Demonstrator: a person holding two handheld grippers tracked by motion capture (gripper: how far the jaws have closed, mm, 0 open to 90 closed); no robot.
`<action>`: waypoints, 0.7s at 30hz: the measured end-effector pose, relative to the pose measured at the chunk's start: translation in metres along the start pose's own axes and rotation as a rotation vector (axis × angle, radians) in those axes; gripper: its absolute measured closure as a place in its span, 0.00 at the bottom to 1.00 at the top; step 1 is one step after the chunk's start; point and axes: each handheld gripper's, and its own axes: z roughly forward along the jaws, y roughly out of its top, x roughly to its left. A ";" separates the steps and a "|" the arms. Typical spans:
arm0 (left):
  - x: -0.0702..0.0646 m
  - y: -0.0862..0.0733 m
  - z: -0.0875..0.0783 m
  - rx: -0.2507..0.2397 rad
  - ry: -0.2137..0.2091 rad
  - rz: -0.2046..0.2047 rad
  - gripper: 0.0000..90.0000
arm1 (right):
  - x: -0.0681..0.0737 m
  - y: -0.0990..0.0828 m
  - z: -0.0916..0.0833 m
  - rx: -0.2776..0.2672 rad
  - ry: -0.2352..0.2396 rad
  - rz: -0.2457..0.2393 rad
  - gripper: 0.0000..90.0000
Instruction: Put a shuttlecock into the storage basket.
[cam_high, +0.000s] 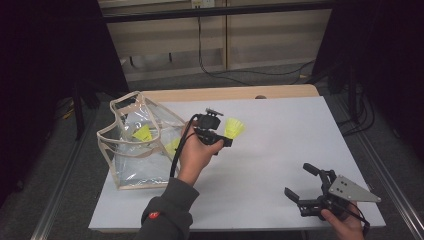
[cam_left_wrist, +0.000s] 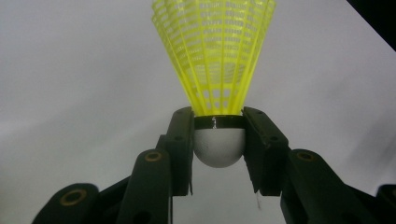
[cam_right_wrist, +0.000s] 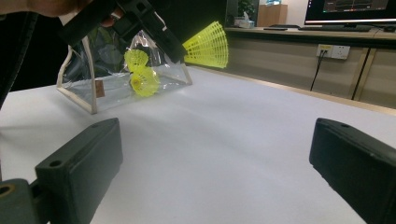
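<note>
Left gripper: clamped on a yellow shuttlecock, both jaws pressing the white cork base from either side, skirt fanning out ahead of the jaws. Held clear above the white table, just right of the clear bag. Seen from the right gripper view as well, lifted beside the bag's open top. Inside the bag, 2 more shuttlecocks, lying close together against the transparent wall.

Right gripper: jaws spread wide, nothing between them, parked low near the table's near-right corner, well apart from the bag.

Likely step in hand: carrying this shuttlecock over to the bag and dropping it in with the others.

To do it well:
- Keep the squeeze on the cork only; no pressure on the plastic skirt, which would buckle and slip.
- Travel high enough to clear the bag's beige rim before descending.
- Aim for the widest part of the opening, cork end first if the wrist allows.
- Release only once past the rim, so no bounce off the soft edge.
- Possibly bring the free gripper across to steady the rim, since the bag looks floppy and may tip or fold shut under a nudge.
</note>
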 end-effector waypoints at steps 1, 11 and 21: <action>0.000 0.001 -0.002 -0.004 0.001 0.000 0.72 | 0.000 0.000 0.000 0.000 -0.001 0.000 0.03; 0.002 0.008 -0.019 0.007 0.008 -0.006 0.72 | 0.000 0.000 0.000 -0.001 -0.001 -0.001 0.03; 0.006 0.013 -0.032 0.021 0.010 -0.022 0.72 | 0.000 0.000 0.000 0.000 -0.001 -0.003 0.03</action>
